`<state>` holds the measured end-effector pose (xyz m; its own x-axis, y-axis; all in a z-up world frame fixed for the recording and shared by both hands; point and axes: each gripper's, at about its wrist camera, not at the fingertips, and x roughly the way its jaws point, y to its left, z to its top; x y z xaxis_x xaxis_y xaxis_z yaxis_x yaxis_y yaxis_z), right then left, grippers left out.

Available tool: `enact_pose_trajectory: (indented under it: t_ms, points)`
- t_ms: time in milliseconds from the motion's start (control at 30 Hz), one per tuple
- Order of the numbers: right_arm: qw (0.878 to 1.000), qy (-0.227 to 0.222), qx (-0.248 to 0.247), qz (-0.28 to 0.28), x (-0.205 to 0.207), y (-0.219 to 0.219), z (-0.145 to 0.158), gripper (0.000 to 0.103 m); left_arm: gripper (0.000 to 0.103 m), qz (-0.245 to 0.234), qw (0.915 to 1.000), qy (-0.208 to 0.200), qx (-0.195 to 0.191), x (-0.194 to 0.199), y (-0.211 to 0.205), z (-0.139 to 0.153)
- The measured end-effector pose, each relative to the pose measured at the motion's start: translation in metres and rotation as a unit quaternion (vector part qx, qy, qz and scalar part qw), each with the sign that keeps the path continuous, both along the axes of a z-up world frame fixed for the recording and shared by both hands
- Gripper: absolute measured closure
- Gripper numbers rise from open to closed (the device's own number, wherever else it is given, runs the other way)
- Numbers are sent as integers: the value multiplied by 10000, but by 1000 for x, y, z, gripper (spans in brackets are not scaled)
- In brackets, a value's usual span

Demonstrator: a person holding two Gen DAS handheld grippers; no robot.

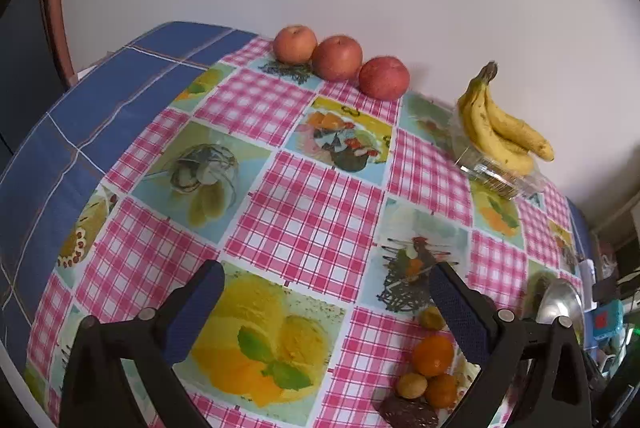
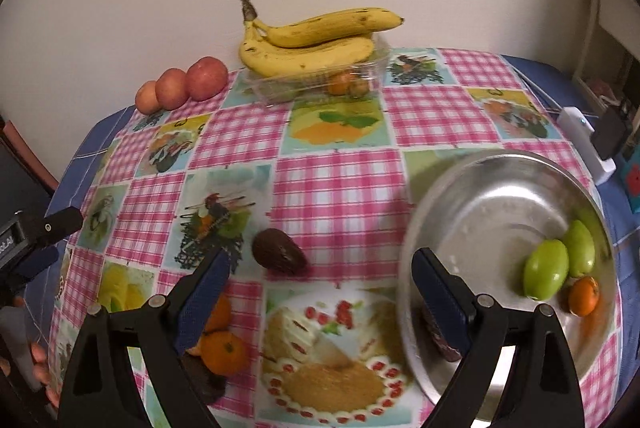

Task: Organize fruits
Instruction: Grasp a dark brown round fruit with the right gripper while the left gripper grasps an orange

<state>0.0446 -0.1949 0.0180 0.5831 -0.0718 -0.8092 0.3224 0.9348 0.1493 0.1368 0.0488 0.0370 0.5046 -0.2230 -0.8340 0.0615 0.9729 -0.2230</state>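
Note:
My left gripper (image 1: 326, 284) is open and empty above the patterned tablecloth. Small oranges (image 1: 433, 355) and a dark avocado (image 1: 408, 413) lie by its right finger. My right gripper (image 2: 320, 268) is open and empty, its right finger over the rim of a steel bowl (image 2: 500, 188). The bowl holds two green fruits (image 2: 546, 274), a small orange (image 2: 584, 295) and a dark fruit (image 2: 442, 342) partly hidden by the finger. A dark avocado (image 2: 278, 252) lies between the fingers. Oranges (image 2: 223, 346) sit behind the left finger. The left gripper shows at the left edge (image 2: 36, 240).
Three red apples (image 1: 340, 58) (image 2: 180, 86) line the wall at the table's back. A banana bunch (image 1: 500, 128) (image 2: 312, 40) rests on a clear plastic tray (image 2: 320, 78) holding small fruits. A white device (image 2: 584, 144) stands at the table's right edge. The blue cloth edge (image 1: 80, 108) is left.

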Motion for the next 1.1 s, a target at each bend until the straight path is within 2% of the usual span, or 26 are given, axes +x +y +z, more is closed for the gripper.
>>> enact_pose_trajectory:
  t_ms: [100,133,200,367,700,867,967,1000,1100]
  points:
    - [9999,52,36,117,11,8,-7,14,0,-74,9994,329,-55,8,-7,-18]
    - [9998,83,73,143,14,10,-10,23,1,-93,9991,415,-89,9,-9,-23]
    - [9995,187,196,180,21,11,-20,33,1,-121,9984,551,-62,11,-15,-33]
    - [9976,344,586,90,32,7,-42,37,1,-73,9975,702,37,13,-24,-47]
    - [9933,354,1100,14,41,2,-56,59,2,-130,9964,835,-29,14,-29,-55]
    - [9937,429,1031,-33,37,-1,-55,59,6,-253,9957,880,-144,13,-36,-54]
    - [9960,567,671,-159,33,-6,-51,59,8,-341,9950,921,-196,12,-41,-55]
    - [9964,581,597,-176,31,-7,-50,59,12,-397,9946,934,-209,11,-44,-56]
    - [9959,524,721,-177,26,-13,-48,59,16,-500,9938,958,-256,10,-51,-56]
